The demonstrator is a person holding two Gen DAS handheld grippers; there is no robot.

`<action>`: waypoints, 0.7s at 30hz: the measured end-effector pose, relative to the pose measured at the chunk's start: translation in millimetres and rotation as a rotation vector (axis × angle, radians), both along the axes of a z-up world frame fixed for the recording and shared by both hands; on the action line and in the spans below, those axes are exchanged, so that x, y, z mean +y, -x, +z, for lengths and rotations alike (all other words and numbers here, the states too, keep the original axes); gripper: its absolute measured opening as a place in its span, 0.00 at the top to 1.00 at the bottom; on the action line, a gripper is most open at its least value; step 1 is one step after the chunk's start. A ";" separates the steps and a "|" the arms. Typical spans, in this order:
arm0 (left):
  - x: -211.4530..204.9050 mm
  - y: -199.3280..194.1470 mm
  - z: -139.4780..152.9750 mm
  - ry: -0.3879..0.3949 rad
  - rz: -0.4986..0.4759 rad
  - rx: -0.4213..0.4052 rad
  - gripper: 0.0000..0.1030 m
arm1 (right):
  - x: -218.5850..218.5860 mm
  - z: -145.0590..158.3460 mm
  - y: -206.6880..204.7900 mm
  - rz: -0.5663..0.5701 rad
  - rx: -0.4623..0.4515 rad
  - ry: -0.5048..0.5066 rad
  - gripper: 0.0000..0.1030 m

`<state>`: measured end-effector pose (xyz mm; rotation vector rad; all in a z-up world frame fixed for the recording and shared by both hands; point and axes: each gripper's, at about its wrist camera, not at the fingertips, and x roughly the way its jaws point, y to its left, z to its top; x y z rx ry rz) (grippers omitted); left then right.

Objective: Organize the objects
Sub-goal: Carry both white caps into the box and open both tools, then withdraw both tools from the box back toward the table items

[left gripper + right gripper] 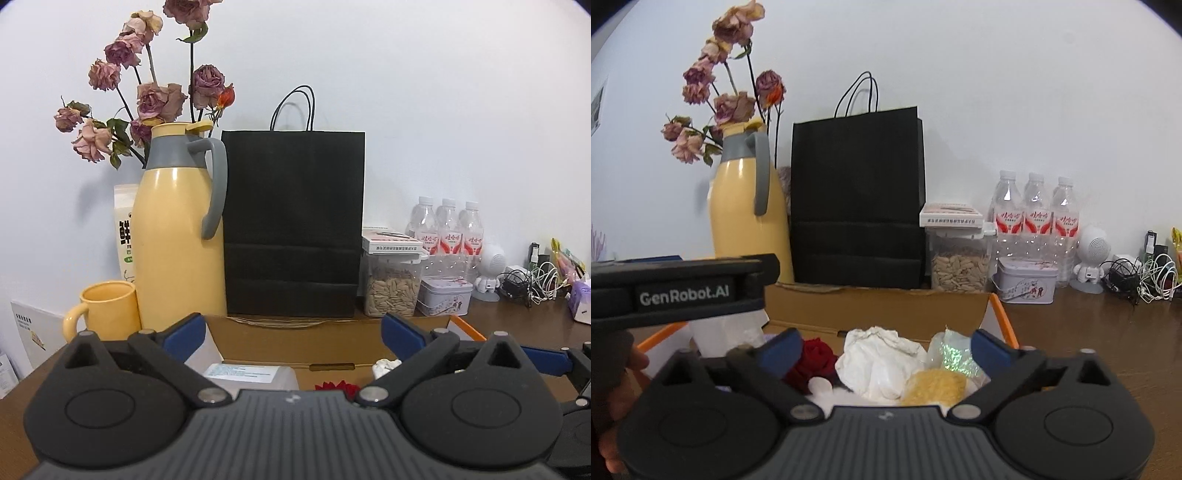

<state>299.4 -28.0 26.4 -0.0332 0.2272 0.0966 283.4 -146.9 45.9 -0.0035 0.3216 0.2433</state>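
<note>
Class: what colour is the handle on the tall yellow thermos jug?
Grey, matching its collar; the tall yellow thermos jug's handle shows best in the left wrist view.

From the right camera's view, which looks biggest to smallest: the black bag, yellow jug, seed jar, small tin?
1. black paper bag
2. yellow jug
3. seed jar, tin: similar, too close to rank confidently.

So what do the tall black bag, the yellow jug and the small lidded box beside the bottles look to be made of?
Tall black handled bag: matte paper, judging by its sharp fold creases and thin cord handles. Yellow jug with grey handle: glossy, probably plastic shell, given soft highlights. Small pale lidded box: likely printed tin, with rolled lid rim and slight sheen.
</note>
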 end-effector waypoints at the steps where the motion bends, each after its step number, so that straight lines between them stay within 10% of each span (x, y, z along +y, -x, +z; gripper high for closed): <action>1: 0.4 0.0 0.1 0.002 -0.001 0.000 0.00 | -0.2 0.7 0.9 -0.001 -0.002 -0.002 0.00; 21: 13.9 40.3 -0.2 -0.003 -0.046 -0.054 0.00 | -12.6 6.4 23.7 -0.009 -0.017 0.026 0.00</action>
